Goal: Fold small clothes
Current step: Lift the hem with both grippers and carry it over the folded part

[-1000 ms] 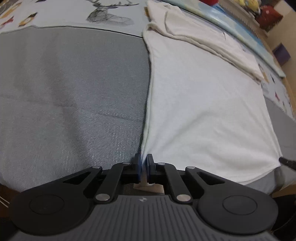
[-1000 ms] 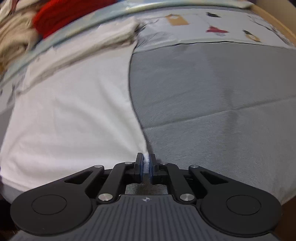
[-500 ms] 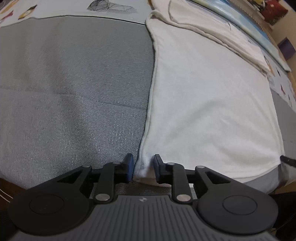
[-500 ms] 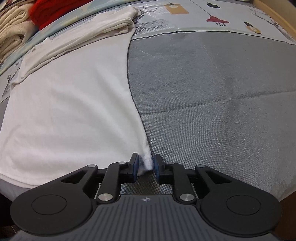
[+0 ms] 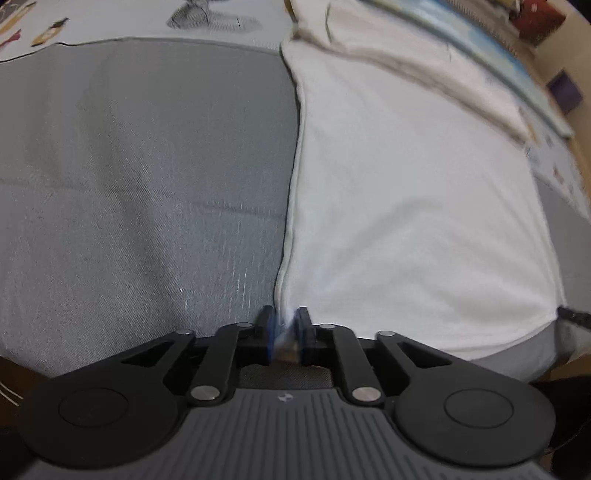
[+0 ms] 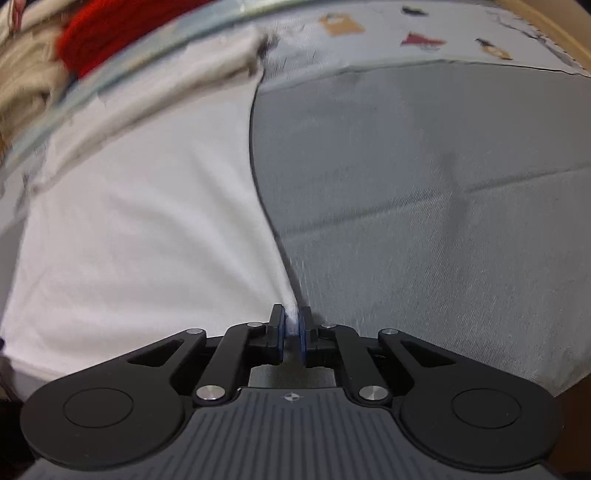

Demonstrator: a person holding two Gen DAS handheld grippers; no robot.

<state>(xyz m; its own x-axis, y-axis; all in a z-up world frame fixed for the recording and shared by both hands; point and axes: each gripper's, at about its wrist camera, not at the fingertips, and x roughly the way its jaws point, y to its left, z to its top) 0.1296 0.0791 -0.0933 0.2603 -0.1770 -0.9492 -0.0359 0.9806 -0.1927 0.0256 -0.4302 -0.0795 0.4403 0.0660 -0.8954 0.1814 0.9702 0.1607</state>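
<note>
A white garment (image 5: 406, 206) lies flat on a grey mat (image 5: 140, 177), its far part folded over into a thicker band (image 5: 424, 62). My left gripper (image 5: 285, 325) is shut on the garment's near left corner. In the right wrist view the same garment (image 6: 140, 229) fills the left half, on the grey mat (image 6: 424, 192). My right gripper (image 6: 291, 325) is shut on its near right corner, and the cloth rises slightly into the pads. Both views are motion-blurred.
A printed light sheet (image 5: 129, 18) lies beyond the mat. A red cloth (image 6: 110, 33) and beige folded cloths (image 6: 26, 81) are piled at the far left of the right wrist view. The mat's near edge (image 5: 517, 354) drops off close to both grippers.
Half a second ago both grippers were open around the garment's near corners. Both are now shut on those corners again and the views have shifted with blur.
</note>
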